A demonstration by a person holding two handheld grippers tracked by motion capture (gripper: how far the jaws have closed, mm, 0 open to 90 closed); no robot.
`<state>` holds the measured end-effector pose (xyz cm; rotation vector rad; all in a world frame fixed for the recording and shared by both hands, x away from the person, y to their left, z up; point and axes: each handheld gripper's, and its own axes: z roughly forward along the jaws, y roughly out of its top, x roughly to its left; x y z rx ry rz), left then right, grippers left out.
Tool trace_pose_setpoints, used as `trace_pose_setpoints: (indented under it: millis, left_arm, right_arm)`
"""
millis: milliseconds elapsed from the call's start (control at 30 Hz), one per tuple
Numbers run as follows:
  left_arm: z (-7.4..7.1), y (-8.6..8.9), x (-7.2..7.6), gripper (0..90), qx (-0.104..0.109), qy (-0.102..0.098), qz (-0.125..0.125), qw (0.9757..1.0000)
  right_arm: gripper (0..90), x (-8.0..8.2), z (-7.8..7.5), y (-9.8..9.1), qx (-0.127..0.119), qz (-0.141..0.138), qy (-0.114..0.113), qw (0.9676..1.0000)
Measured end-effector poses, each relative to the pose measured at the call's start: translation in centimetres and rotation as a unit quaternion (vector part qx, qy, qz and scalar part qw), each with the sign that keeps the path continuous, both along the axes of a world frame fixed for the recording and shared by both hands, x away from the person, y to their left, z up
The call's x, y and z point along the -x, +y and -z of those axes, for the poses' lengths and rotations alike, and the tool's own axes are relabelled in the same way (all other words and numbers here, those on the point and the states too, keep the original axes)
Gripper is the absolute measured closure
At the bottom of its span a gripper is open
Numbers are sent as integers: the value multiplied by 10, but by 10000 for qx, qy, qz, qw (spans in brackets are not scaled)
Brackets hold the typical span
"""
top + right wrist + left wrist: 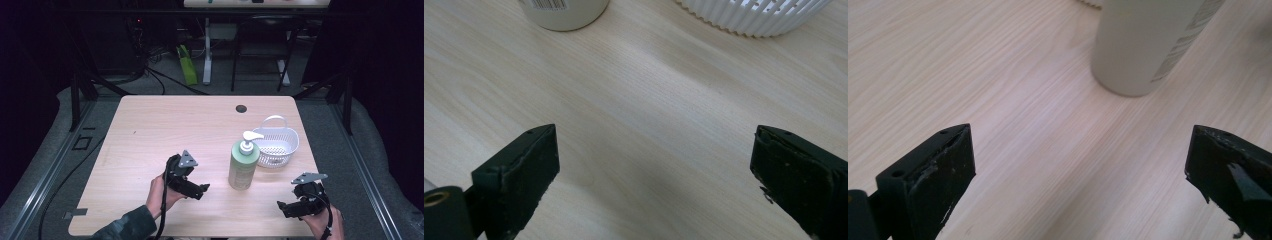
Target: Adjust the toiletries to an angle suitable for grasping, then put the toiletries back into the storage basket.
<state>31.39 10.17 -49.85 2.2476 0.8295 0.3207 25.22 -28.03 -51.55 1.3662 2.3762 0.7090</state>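
Fingers of both grippers spread wide, empty; pale green pump bottle (pixel 244 167) upright, white pump.

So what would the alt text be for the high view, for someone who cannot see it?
A person holds a left gripper and right gripper, both open, either side of an upright green pump bottle on a pale wooden table. A white slotted basket sits just beyond the bottle.
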Motion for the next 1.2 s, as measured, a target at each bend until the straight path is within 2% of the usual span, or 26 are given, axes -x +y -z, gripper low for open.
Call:
trace_pose_setpoints:
  millis: [100,133,167,267,333,433,500,667,800,933,1033,1167,1200]
  left_arm:
    - [0,15,3,0,79,-9,-114,9999]
    - [0,15,3,0,79,-9,-114,9999]
    - [-1,25,6,0,108,-72,-187,9997]
    - [-5,37,8,0,165,-103,-300,9994]
    - [-6,45,8,0,145,-92,-350,9992]
    - [-3,53,5,0,9,-26,-427,9991]
    - [-1,57,2,0,-103,28,-469,9988]
    - [2,65,-3,0,-67,102,-613,9980]
    - [3,69,-4,0,30,117,-566,9983]
    - [4,70,-4,0,25,168,-562,9983]
    - [5,72,-4,0,56,163,-611,9980]
    - [8,79,-4,0,101,317,-680,9971]
    - [9,81,-5,0,123,324,-706,9969]
  right_arm:
    - [50,1,-1,0,-4,7,-23,10000]
    - [50,1,0,1,-3,15,-14,10000]
    - [50,1,0,1,-2,3,-21,10000]
    - [50,3,1,1,35,4,-11,10000]
    - [50,4,1,-1,22,7,-16,10000]
    - [51,5,0,-2,3,40,-30,10000]
    - [50,4,0,-2,14,27,-31,10000]
    - [46,2,0,2,12,-24,-79,10000]
    - [38,4,-3,5,-18,-61,-144,9999]
    - [33,3,-8,9,-157,-68,-202,9996]
    - [9,4,-14,13,-281,-52,-340,9990]
    - [0,5,-18,18,-505,-51,-367,9980]
    - [0,6,-19,19,-496,-61,-400,9979]
